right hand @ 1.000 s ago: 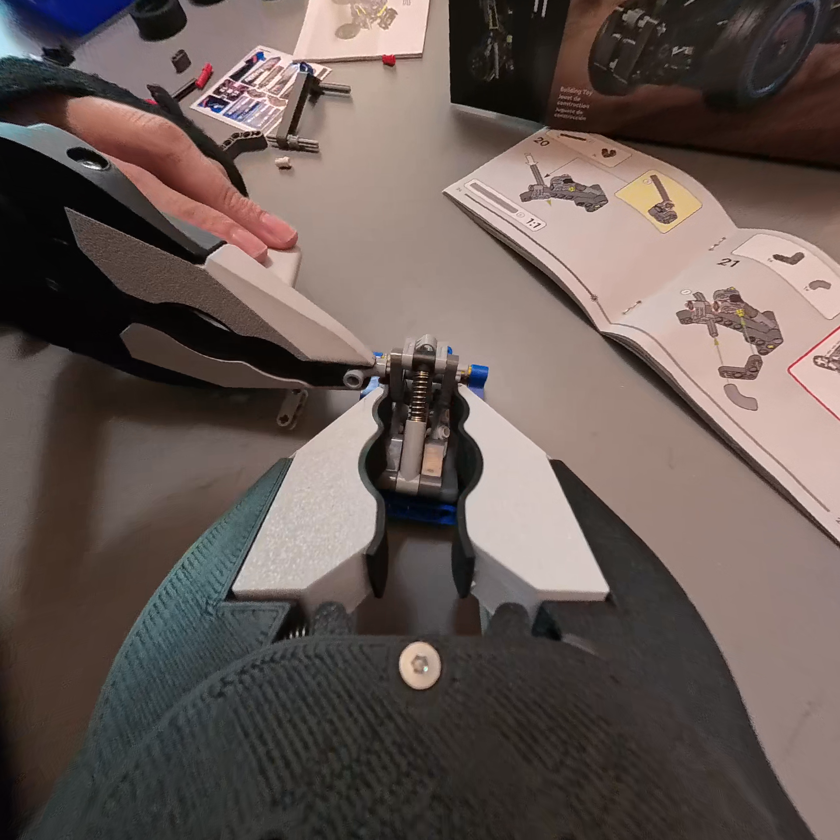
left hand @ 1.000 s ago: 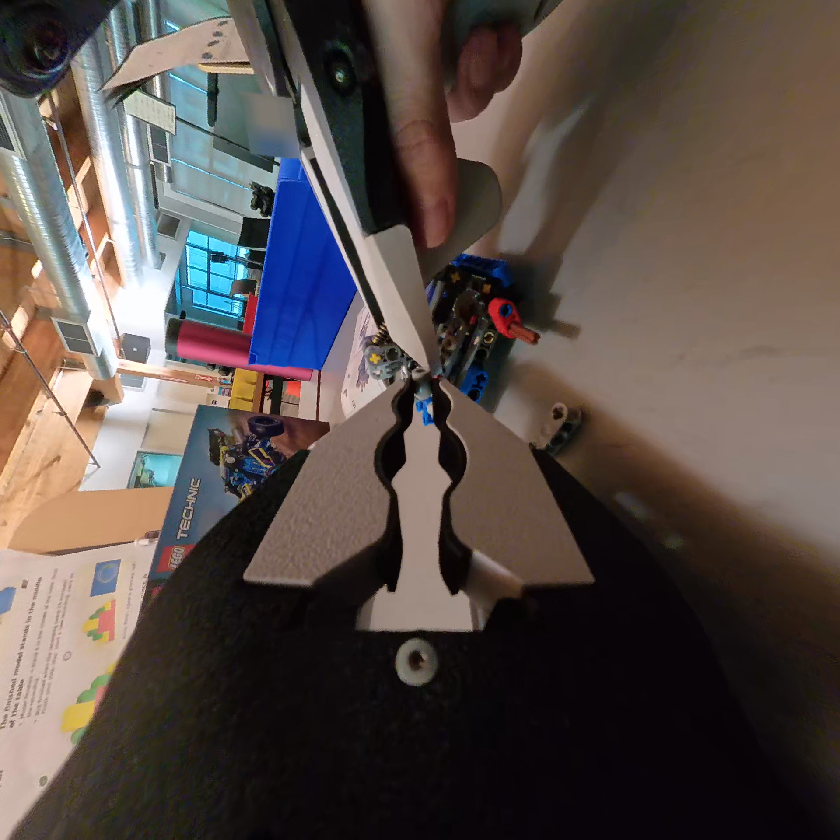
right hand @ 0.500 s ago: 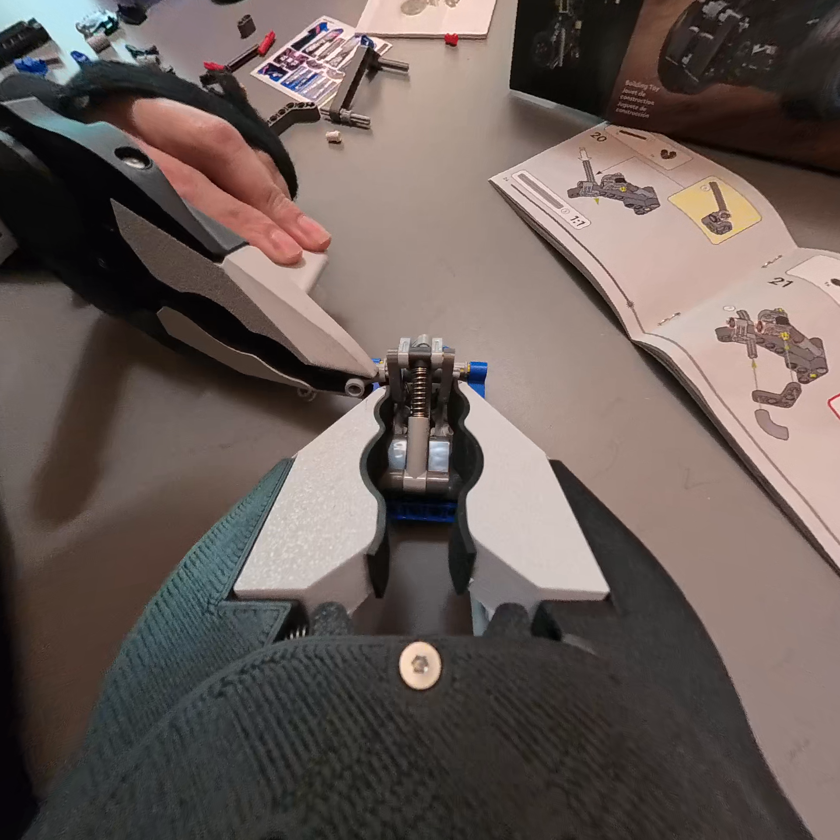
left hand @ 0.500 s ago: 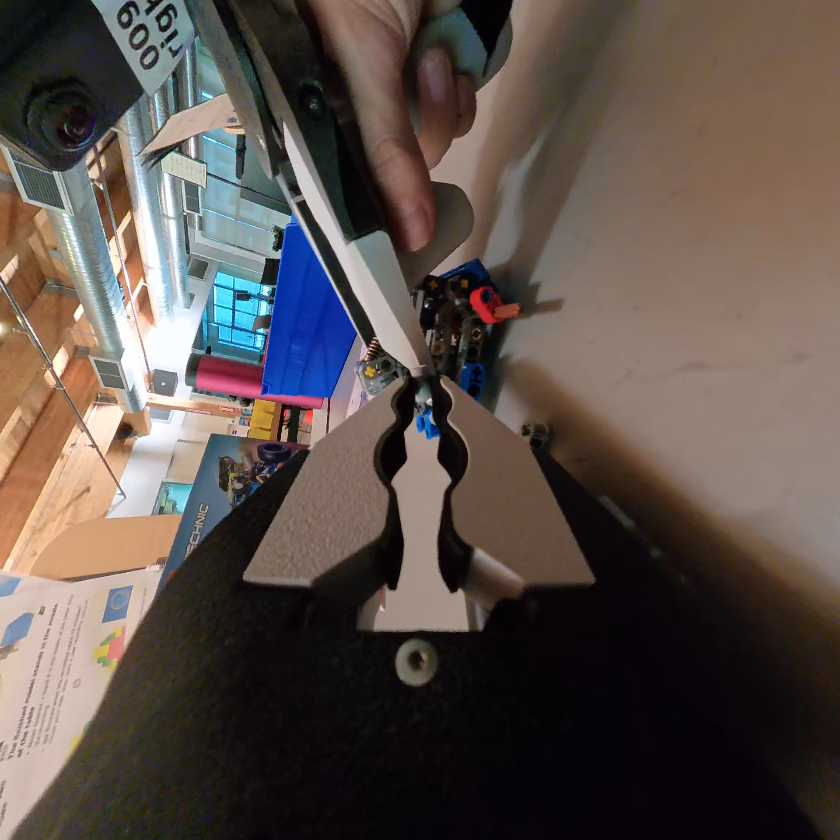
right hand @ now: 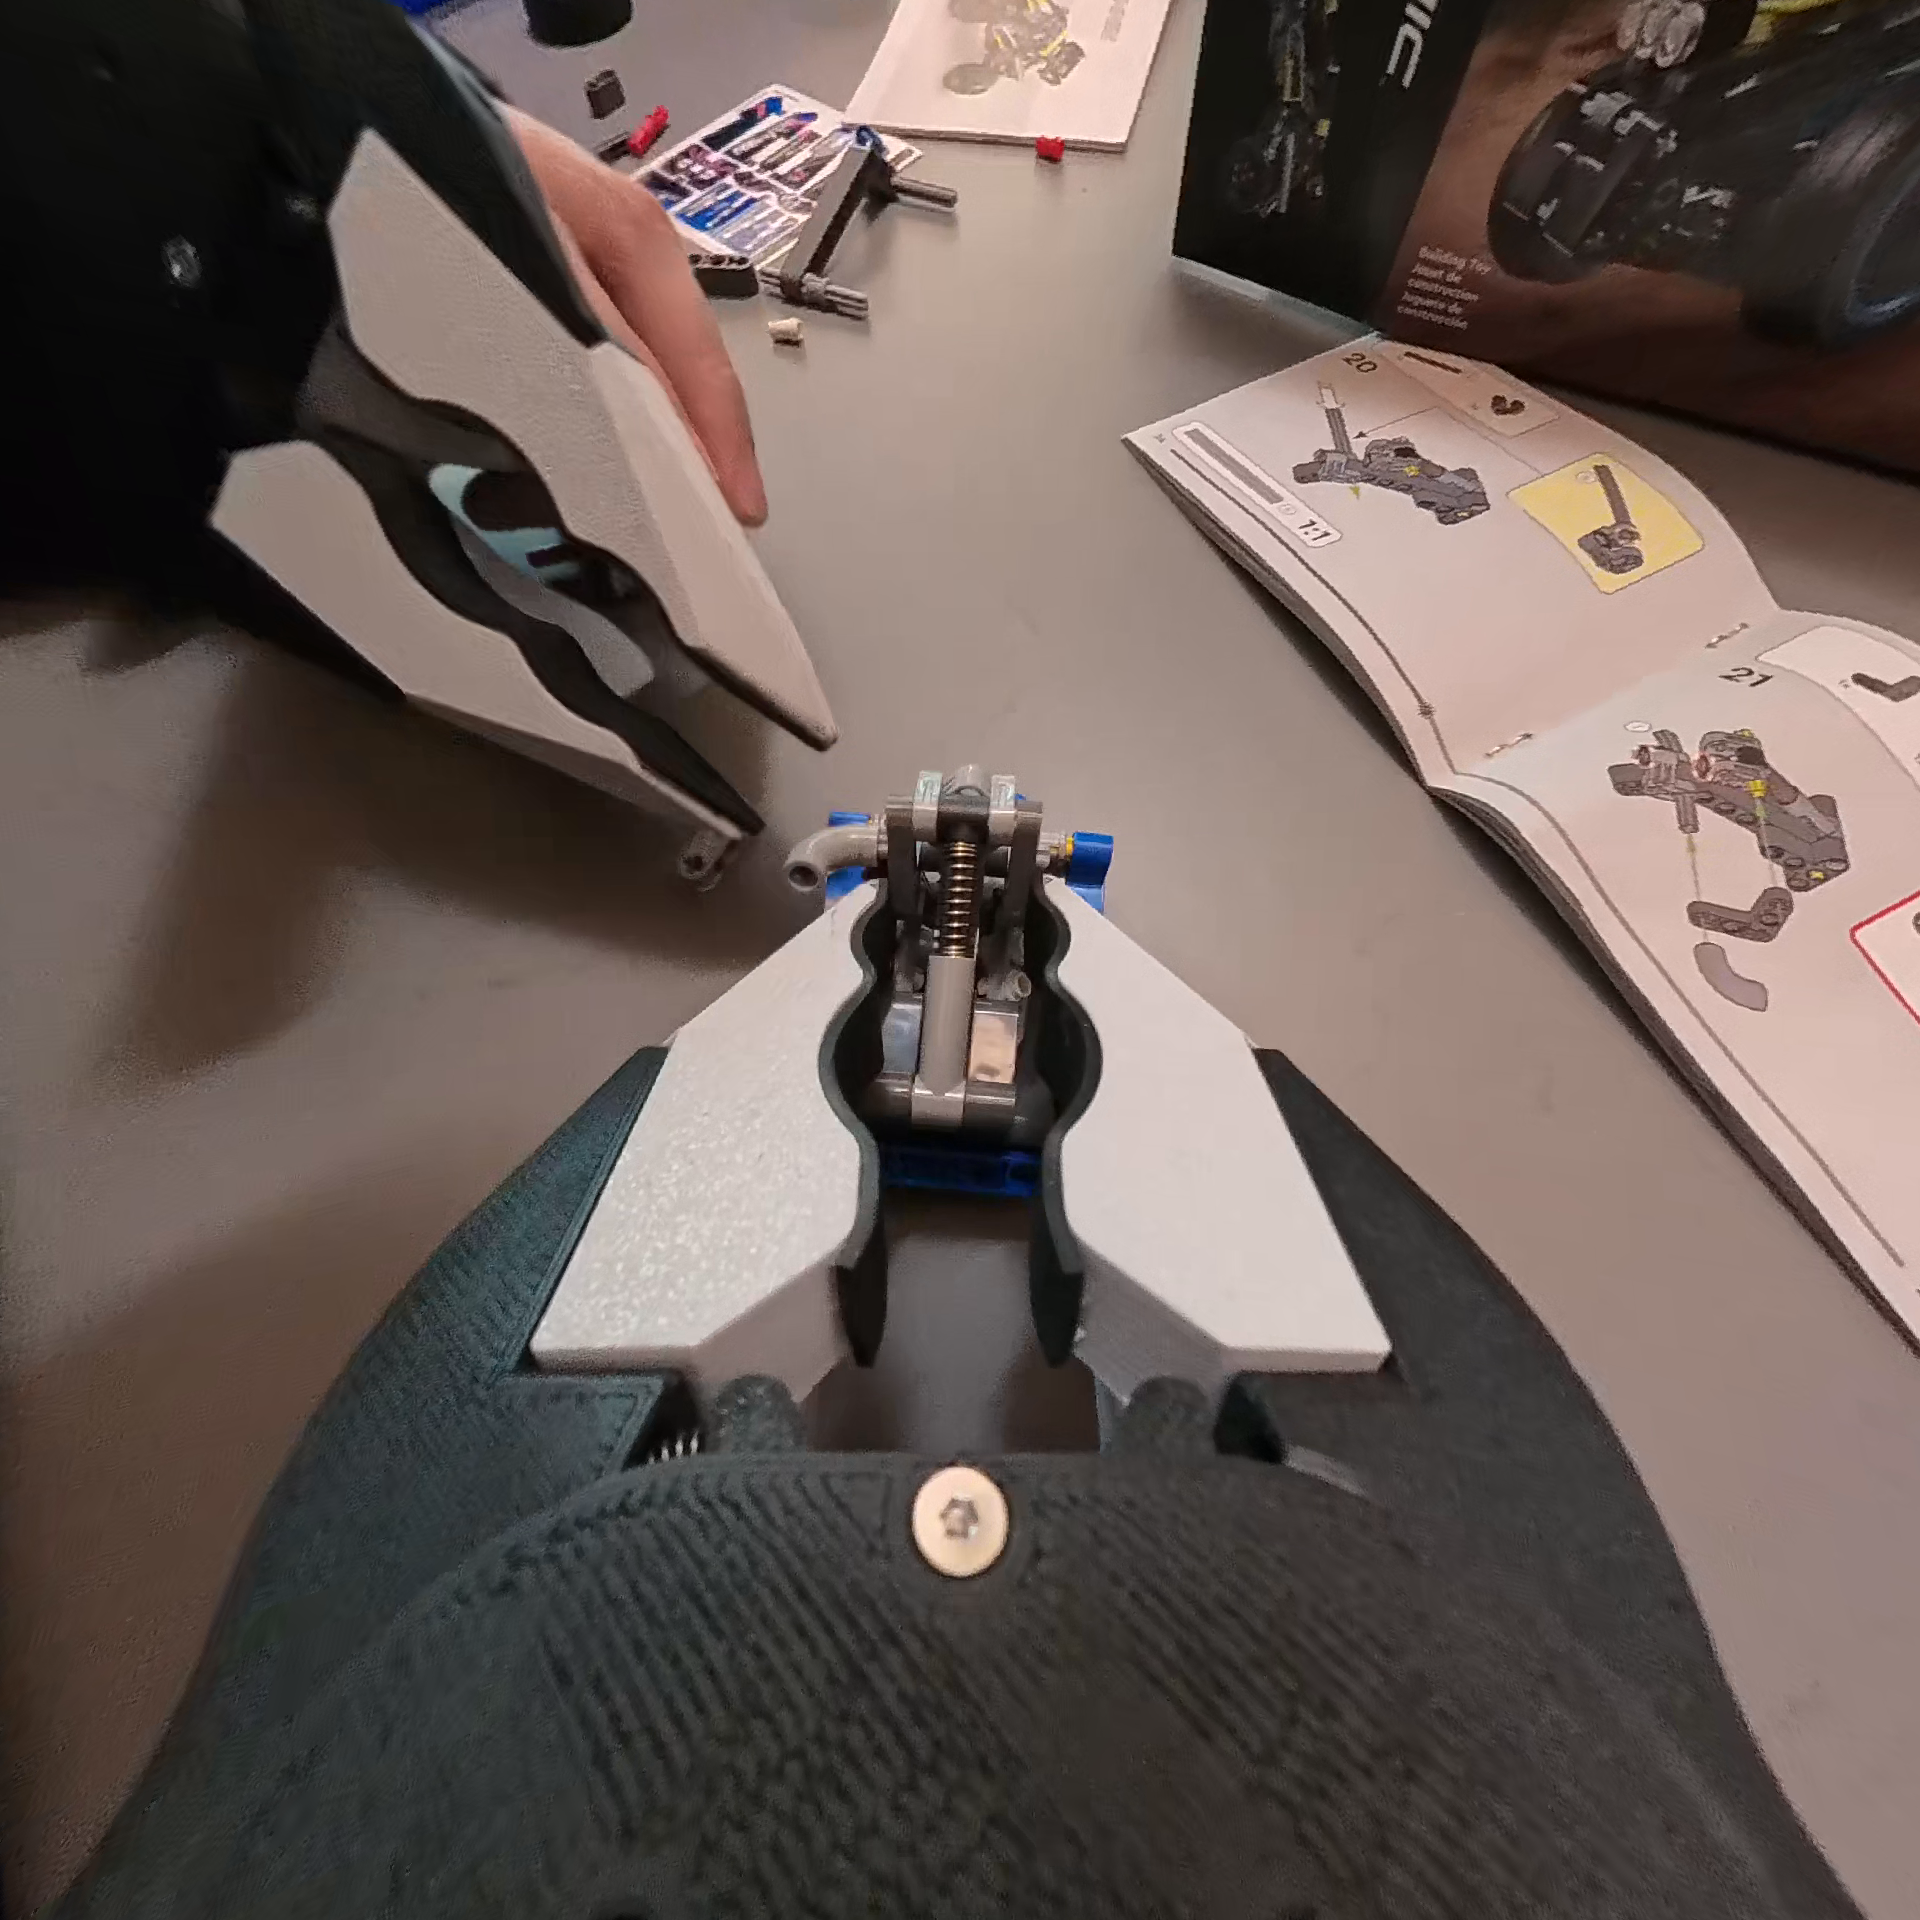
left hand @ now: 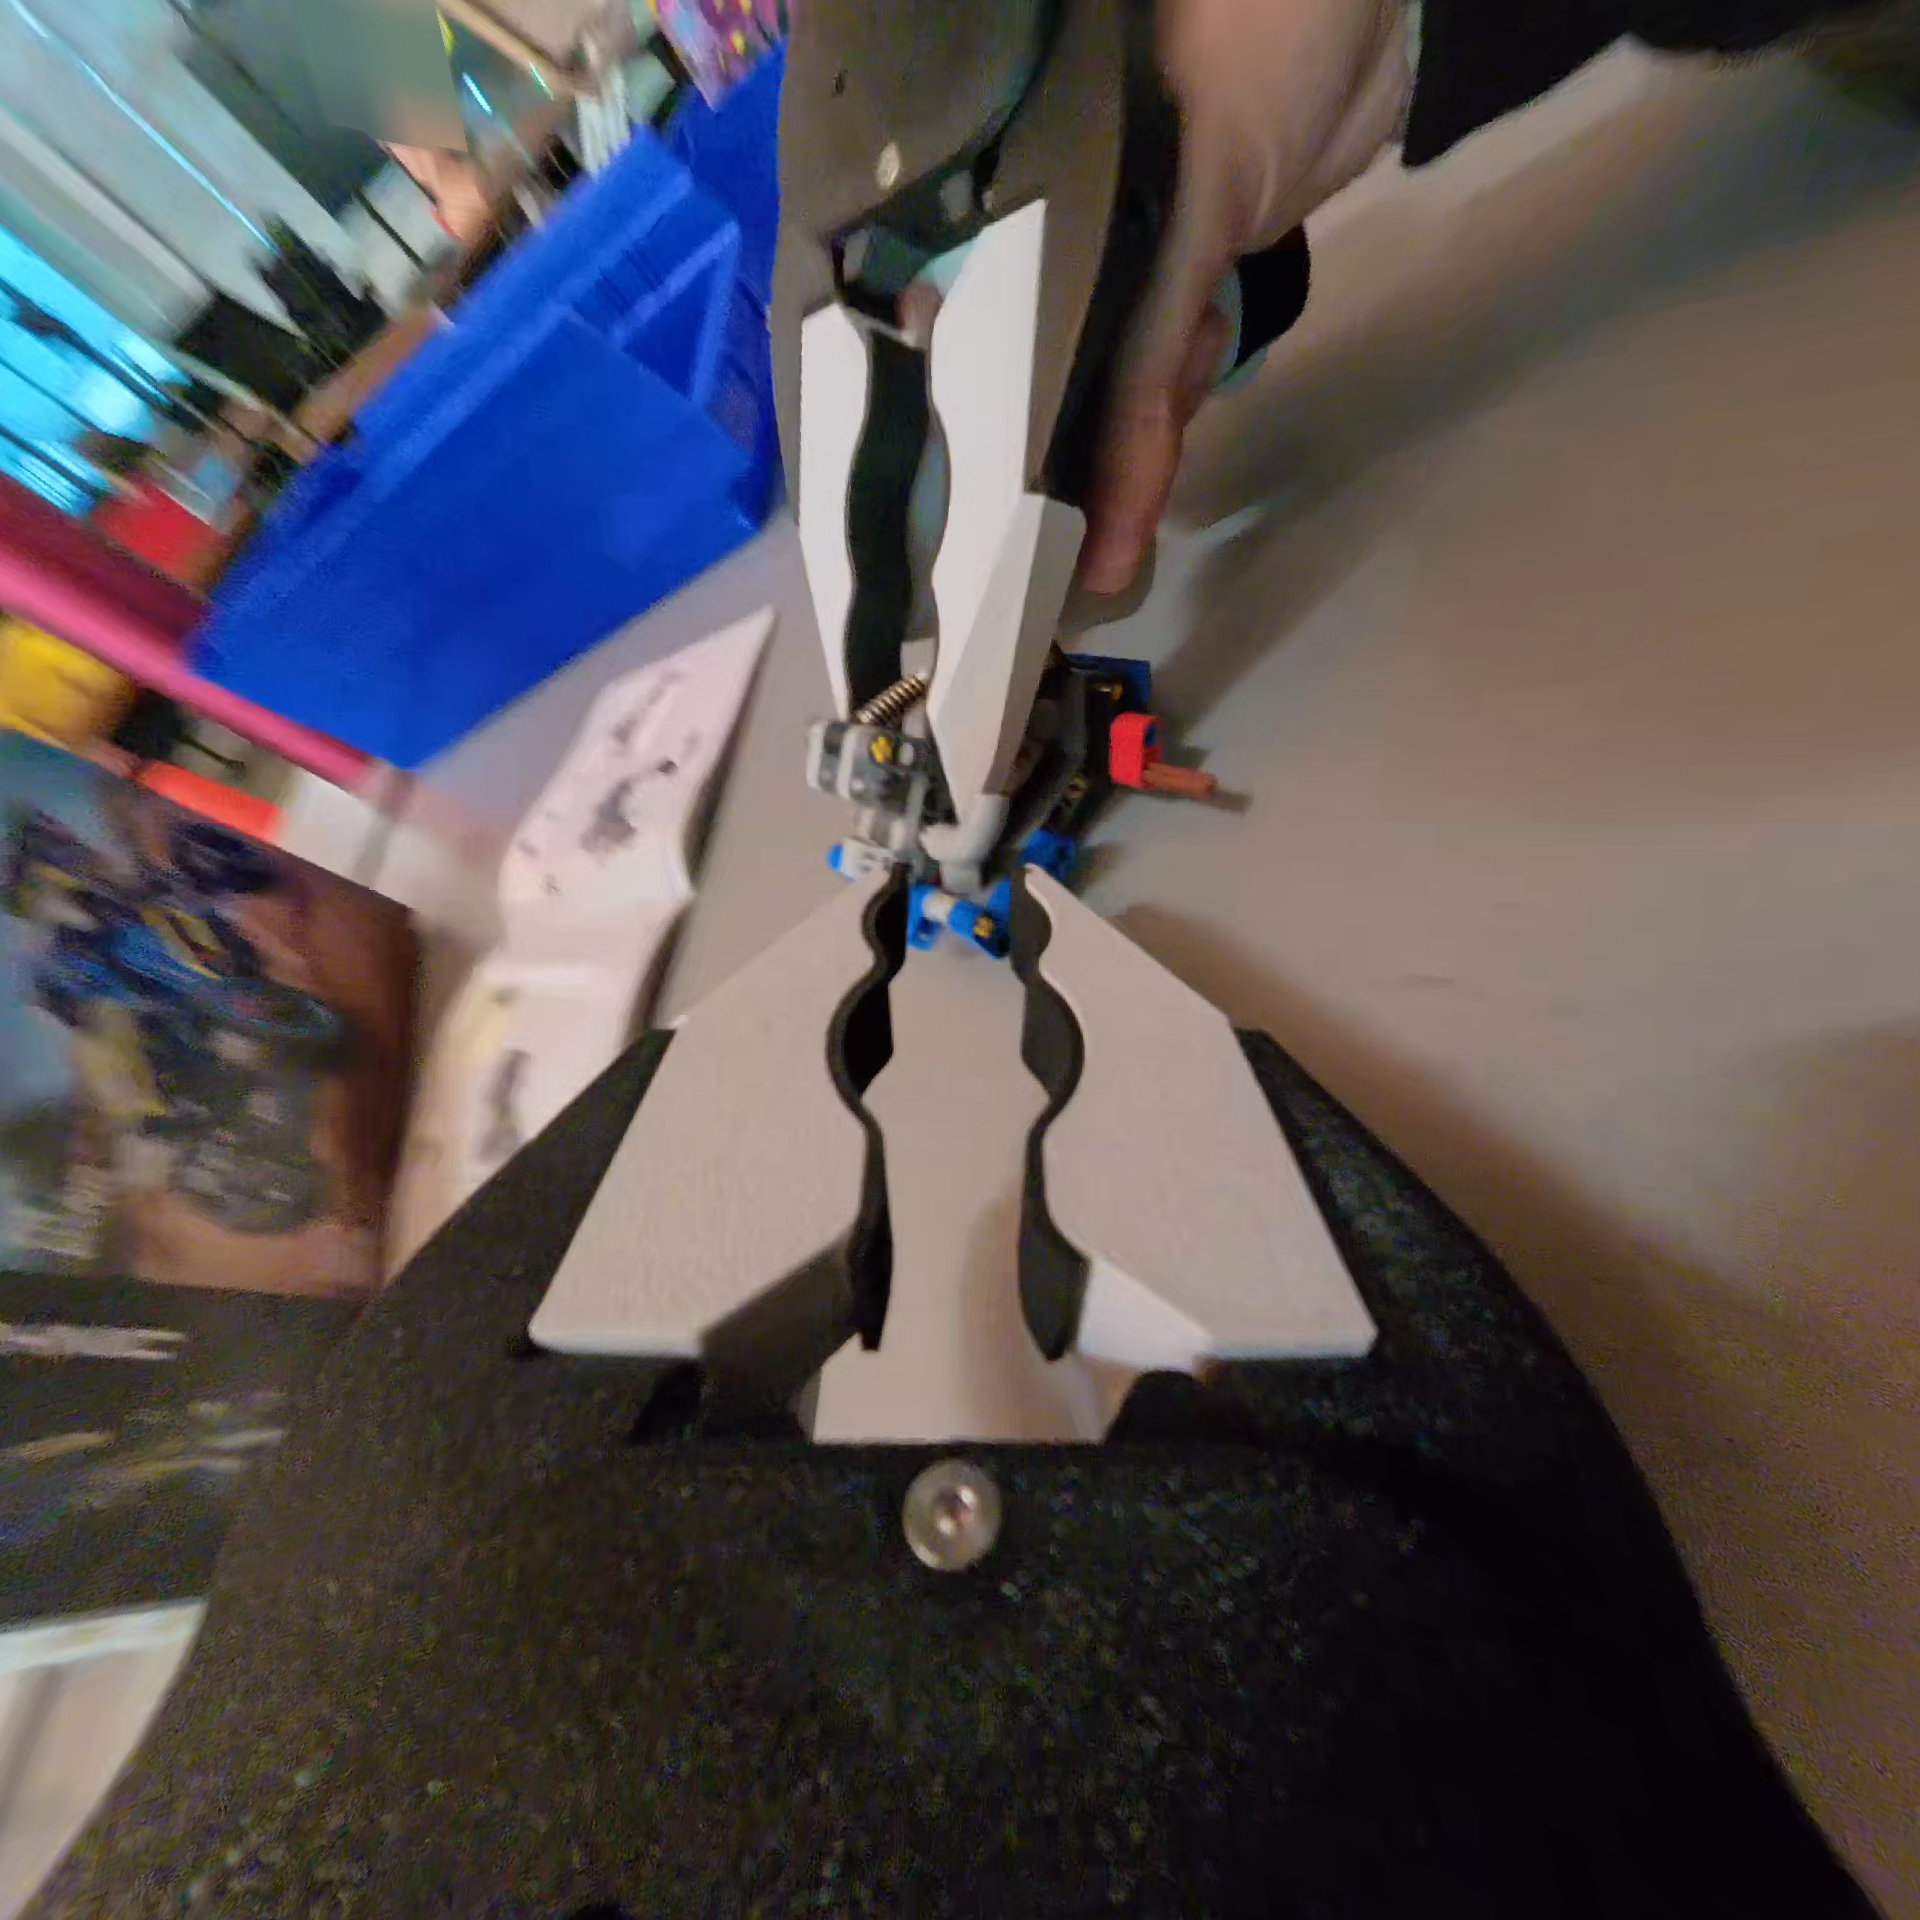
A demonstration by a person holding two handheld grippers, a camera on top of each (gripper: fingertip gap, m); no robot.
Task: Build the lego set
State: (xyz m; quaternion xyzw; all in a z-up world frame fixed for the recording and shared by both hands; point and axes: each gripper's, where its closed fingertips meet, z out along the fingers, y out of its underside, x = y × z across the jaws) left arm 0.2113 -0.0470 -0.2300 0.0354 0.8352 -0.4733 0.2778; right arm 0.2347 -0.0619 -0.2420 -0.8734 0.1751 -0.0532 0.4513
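While right gripper (right hand: pixel 961 883) clamps grey assembly (right hand: pixel 961 935), left fingers (right hand: pixel 727 810) (parted) seemingly clear.

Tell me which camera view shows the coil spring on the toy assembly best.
The right wrist view: the coil spring faces the camera, sharp and unobstructed, running down the middle of the grey and blue toy assembly clamped between the right gripper fingers. The left wrist view shows only its blurred end behind a gripper finger.

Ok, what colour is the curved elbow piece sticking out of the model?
Light grey elbow piece, clearest in the right wrist view.
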